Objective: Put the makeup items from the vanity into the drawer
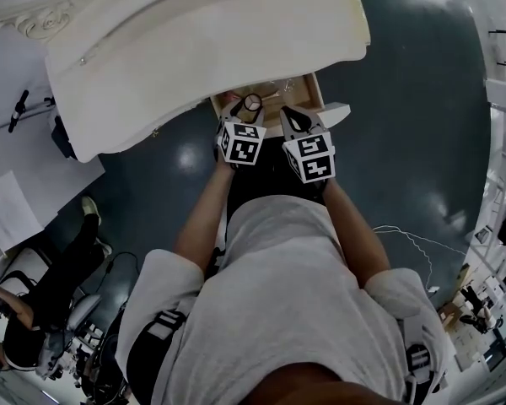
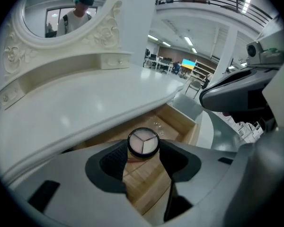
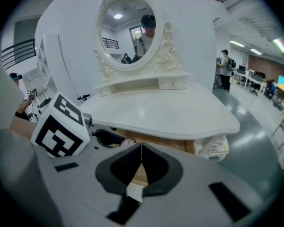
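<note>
Drawer (image 2: pixel 185 125) beneath compact (image 2: pixel 143 142) in left gripper (image 2: pixel 143 148)

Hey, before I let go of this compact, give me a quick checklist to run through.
1. Left gripper shut on the compact: ok.
2. Drawer open: ok.
3. Compact over the drawer, out past the vanity top: ok.
4. Right gripper shut and empty, beside the left one: ok.
5. Drawer floor under the compact free: cannot tell, the jaws hide part of it.
</note>
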Action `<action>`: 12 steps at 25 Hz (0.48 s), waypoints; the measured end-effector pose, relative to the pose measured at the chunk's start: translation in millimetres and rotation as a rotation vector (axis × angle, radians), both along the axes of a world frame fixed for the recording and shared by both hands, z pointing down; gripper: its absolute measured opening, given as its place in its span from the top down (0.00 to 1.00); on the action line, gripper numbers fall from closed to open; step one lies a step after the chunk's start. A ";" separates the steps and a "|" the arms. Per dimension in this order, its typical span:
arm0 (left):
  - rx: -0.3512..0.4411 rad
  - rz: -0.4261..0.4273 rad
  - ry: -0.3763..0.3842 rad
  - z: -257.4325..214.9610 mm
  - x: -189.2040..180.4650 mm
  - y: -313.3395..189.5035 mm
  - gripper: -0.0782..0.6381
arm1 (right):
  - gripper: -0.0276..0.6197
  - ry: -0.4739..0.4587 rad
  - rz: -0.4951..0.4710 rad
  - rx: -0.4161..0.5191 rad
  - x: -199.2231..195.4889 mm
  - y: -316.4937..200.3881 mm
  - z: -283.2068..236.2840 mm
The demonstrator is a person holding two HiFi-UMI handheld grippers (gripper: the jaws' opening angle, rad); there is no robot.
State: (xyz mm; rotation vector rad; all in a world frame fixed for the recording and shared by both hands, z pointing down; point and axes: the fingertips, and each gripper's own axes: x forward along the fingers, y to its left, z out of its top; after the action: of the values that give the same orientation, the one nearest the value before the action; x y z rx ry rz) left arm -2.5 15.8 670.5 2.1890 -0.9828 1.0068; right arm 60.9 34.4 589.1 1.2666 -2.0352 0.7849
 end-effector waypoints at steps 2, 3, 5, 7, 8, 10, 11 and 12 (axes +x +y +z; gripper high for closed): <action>-0.010 0.007 -0.004 10.4 3.6 -1.8 0.59 | 0.93 0.001 0.003 -0.001 2.2 -0.1 3.5; -0.012 0.006 -0.007 14.8 5.1 -3.5 0.59 | 0.93 0.001 0.005 -0.002 4.1 0.5 4.4; -0.019 -0.001 -0.014 22.8 7.1 -7.7 0.59 | 0.93 0.000 0.012 -0.006 8.6 2.7 5.8; -0.028 -0.002 -0.019 30.8 9.1 -10.2 0.59 | 0.93 -0.001 0.021 -0.013 12.3 5.8 8.6; -0.033 0.001 -0.021 34.7 10.7 -10.2 0.59 | 0.93 -0.002 0.024 -0.018 13.7 7.8 10.3; -0.041 0.011 -0.024 41.9 14.8 -9.6 0.59 | 0.93 -0.005 0.030 -0.026 15.7 11.2 13.7; -0.045 0.013 -0.026 45.4 16.6 -9.8 0.59 | 0.93 -0.008 0.033 -0.030 16.2 12.3 15.4; -0.048 0.013 -0.029 48.7 18.0 -10.3 0.59 | 0.93 -0.012 0.036 -0.032 16.6 12.9 16.9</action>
State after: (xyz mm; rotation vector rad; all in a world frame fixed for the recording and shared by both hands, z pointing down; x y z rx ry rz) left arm 15.5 5.5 719.2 2.1496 -0.9486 1.0601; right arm 77.5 47.3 606.0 1.2863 -2.0062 0.8401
